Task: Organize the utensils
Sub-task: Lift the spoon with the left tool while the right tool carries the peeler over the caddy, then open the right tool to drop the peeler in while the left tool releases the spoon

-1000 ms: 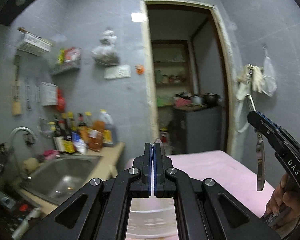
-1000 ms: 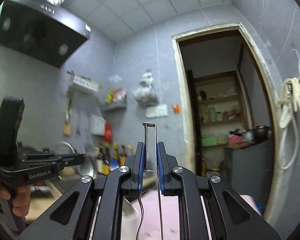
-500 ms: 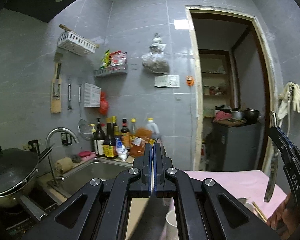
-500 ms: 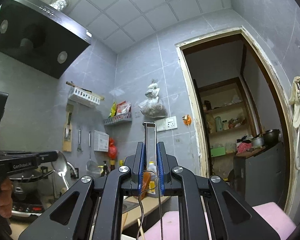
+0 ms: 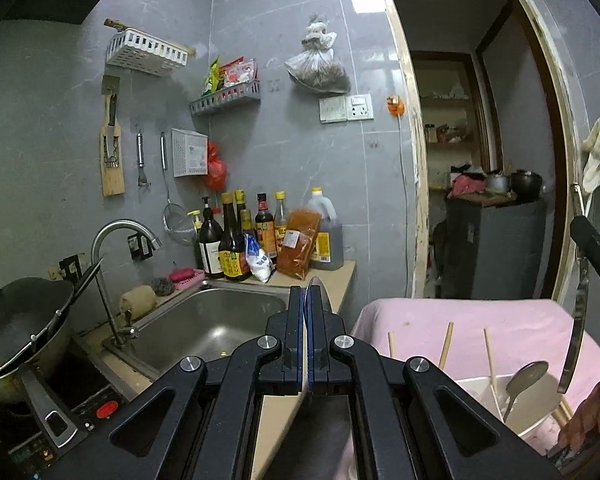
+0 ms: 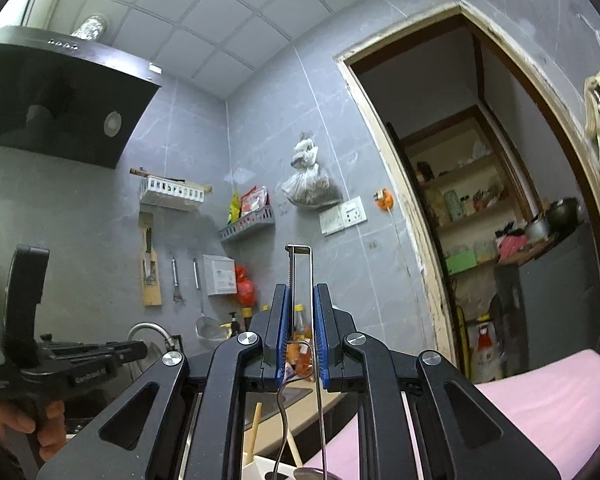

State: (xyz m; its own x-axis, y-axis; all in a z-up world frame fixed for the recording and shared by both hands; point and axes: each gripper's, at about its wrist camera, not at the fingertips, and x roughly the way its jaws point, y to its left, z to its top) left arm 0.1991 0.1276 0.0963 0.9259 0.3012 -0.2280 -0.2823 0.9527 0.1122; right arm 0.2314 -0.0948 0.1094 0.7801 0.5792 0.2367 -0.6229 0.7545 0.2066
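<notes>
Sink (image 5: 204,320) and counter appear only in the left wrist view. Before the sink, the left gripper (image 5: 307,296) has its pads pressed together on a thin metal utensil (image 5: 320,294), seen edge-on (which kind I cannot tell). Right of the sink is a pink cloth (image 5: 480,316), and on it a white container (image 5: 476,388) holding wooden chopsticks (image 5: 445,344) and a metal spoon (image 5: 526,376). Left of the sink stands a lidded wok (image 5: 20,308); behind the sink is a row of sauce bottles (image 5: 232,240), their labels too small to read.

The right wrist view is tilted upward and shows a black range hood (image 6: 60,100) high to the left of the sink. The right gripper (image 6: 300,292) is nearly closed, clamping steel tongs (image 6: 300,256) (two thin arms joined at the far end, one edge toothed), held above and right of the sink. In this view the left gripper's body carries white lettering, too blurred to read.
</notes>
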